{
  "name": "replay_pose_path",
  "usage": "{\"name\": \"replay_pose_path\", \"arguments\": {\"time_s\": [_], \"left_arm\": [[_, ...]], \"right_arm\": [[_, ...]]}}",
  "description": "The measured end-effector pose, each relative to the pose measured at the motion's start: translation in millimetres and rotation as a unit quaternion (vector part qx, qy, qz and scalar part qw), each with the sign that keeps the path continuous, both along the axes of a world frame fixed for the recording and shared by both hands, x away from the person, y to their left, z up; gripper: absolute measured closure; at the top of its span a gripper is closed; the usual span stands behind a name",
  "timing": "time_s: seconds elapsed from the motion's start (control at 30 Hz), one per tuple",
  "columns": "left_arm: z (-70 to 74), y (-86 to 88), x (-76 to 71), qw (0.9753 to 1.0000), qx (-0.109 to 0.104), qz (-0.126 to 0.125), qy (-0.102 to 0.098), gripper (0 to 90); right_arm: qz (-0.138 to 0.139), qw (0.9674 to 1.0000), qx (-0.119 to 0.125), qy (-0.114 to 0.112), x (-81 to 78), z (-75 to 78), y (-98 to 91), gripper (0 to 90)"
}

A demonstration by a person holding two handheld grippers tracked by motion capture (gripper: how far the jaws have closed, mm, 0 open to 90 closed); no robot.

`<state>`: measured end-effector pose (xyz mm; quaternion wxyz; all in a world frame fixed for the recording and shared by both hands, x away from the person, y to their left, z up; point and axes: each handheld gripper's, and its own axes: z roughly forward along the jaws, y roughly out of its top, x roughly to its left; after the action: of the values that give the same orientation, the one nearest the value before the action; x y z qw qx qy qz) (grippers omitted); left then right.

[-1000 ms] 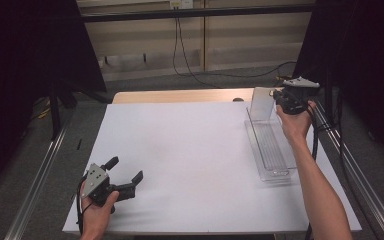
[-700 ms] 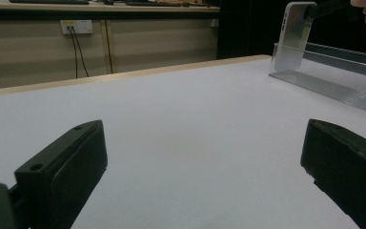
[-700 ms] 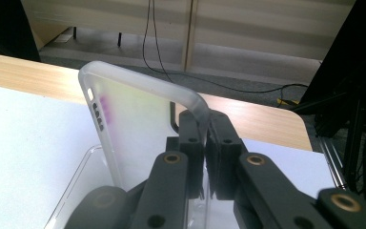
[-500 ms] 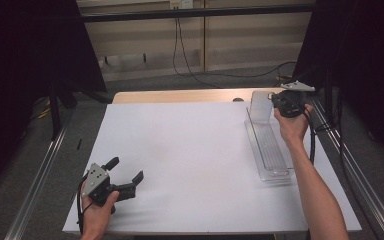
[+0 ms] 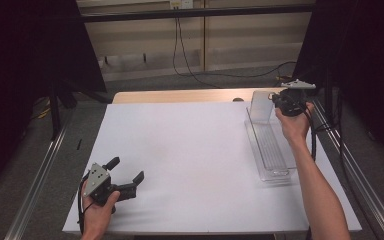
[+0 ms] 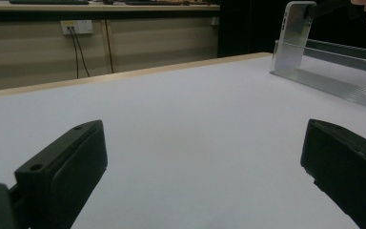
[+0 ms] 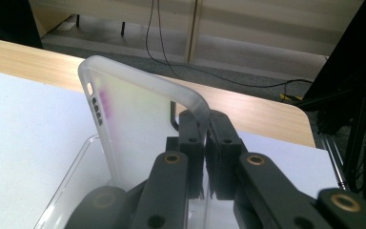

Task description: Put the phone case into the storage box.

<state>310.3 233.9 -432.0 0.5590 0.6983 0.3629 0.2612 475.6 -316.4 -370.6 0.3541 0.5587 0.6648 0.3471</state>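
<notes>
Up close, right gripper (image 7: 204,131) jaws pinched tight on the rim of a frosted phone case (image 7: 138,109), held upright over the far end of a clear tray (image 5: 272,152) at the table's right edge. Left gripper (image 5: 127,176) jaws spread wide, nothing between them, low over the white table (image 5: 190,150) near its front-left corner.

White sheet (image 5: 190,150) covers most of a pale wooden tabletop (image 5: 180,95), wood bare along the far edge. Beyond it, beige wall panels with a socket plate (image 6: 76,26); black cables (image 5: 187,55) hang down and trail across grey floor. Black curtains (image 5: 30,60) either side. Metal rails (image 5: 35,185) flank the table
</notes>
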Motion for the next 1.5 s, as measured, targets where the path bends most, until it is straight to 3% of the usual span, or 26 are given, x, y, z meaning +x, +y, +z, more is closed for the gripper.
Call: {"name": "replay_pose_path", "arguments": {"time_s": [0.33, 0.47, 0.97, 1.5], "left_arm": [[0.0, -0.2, -0.1, 1.0, 0.003, 0.001, 0.0, 1.9], [0.2, 0.6, -0.2, 1.0, 0.005, 0.0, -0.002, 2.0], [-0.4, 0.2, 0.6, 1.0, 0.004, 0.003, -0.001, 2.0], [-1.1, 0.1, 1.1, 1.0, 0.006, 0.003, 0.002, 2.0]], "right_arm": [[0.011, 0.9999, 0.0, 0.002, 7.4, 1.1, -1.0, 86.0], [0.008, 0.9998, 0.018, 0.003, 8.6, -1.5, -7.5, 86.0], [0.006, 0.9995, 0.031, 0.003, 13.9, -2.1, -7.4, 85.8], [0.008, 0.9994, 0.034, 0.004, 15.5, -2.1, -8.2, 85.4]]}}
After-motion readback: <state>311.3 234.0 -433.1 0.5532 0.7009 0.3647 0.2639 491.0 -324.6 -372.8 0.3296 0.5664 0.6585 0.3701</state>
